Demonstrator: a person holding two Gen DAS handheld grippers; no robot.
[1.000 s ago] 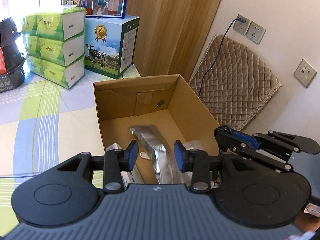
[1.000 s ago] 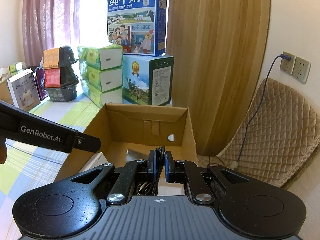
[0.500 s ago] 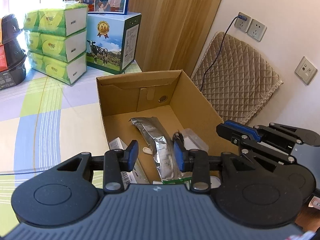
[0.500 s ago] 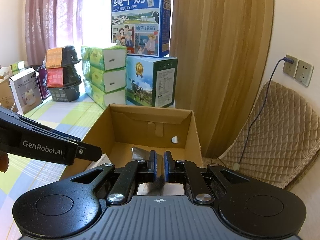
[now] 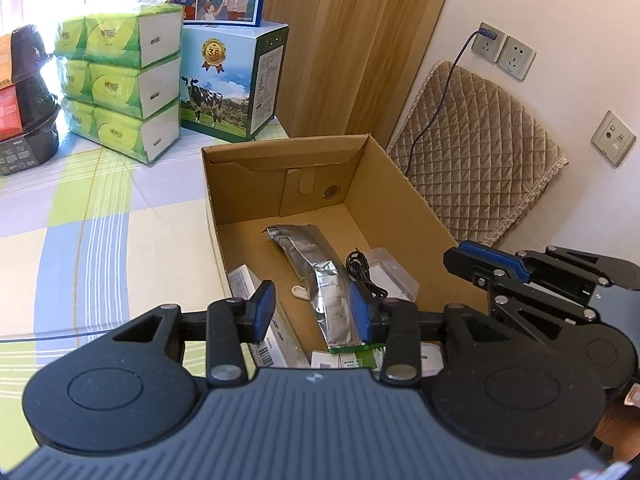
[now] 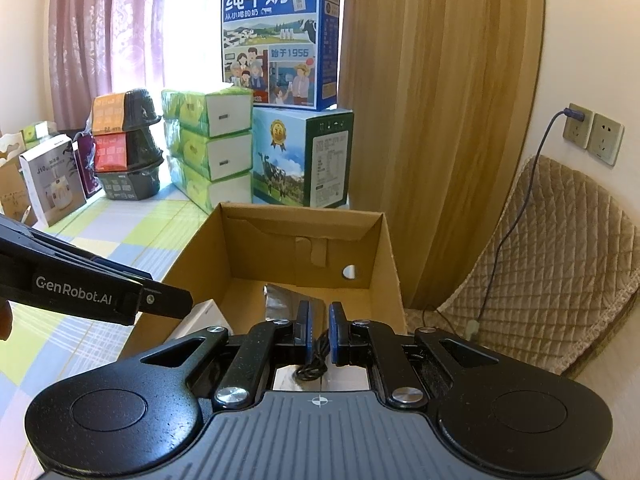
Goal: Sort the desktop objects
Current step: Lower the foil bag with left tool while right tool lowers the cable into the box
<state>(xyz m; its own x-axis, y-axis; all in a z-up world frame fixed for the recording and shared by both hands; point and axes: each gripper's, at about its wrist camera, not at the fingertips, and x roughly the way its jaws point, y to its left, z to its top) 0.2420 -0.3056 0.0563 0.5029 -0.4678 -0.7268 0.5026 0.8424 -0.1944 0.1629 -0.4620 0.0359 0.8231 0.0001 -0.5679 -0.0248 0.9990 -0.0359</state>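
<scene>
Left gripper (image 5: 311,312): jaws spread | foil pouch (image 5: 320,276) between, lengthwise | right gripper (image 6: 319,336): jaws nearly closed, pinching nothing over cable (image 6: 312,366)

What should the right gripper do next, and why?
Probably lift the right gripper clear of the box and go for another item. Its jaws stand slightly apart with nothing between them, and the cable lies on the box floor beside the foil pouch. The left gripper hangs open and empty over the box.
</scene>
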